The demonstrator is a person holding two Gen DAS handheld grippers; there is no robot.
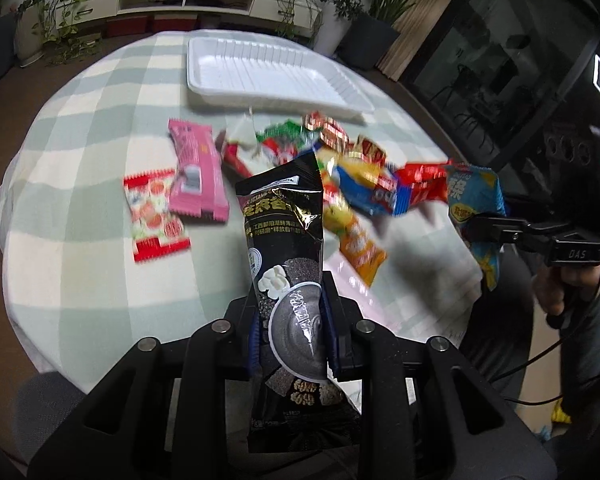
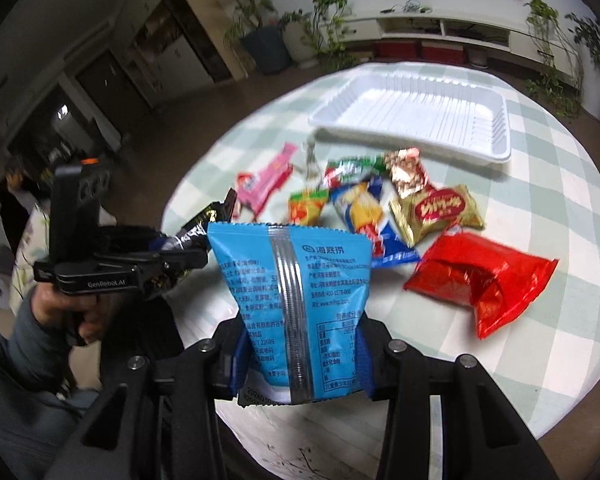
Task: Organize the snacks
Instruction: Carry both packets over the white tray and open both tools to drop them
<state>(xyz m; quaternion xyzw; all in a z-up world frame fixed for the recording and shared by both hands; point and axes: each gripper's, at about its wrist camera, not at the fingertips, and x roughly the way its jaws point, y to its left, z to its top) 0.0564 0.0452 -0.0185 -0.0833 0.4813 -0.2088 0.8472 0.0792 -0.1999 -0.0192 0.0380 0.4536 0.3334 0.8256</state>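
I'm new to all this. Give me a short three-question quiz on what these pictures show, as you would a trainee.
1. True or false: the white tray already holds snacks.
2. Which packet does the left tool grip? A) pink B) black C) red
3. What colour is the packet between the fingers of the right tool?

Key: 1. False, it holds nothing. 2. B, the black packet. 3. Blue.

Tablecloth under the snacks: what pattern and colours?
The tablecloth is a large check of pale green and cream squares. The left wrist view shows it best.
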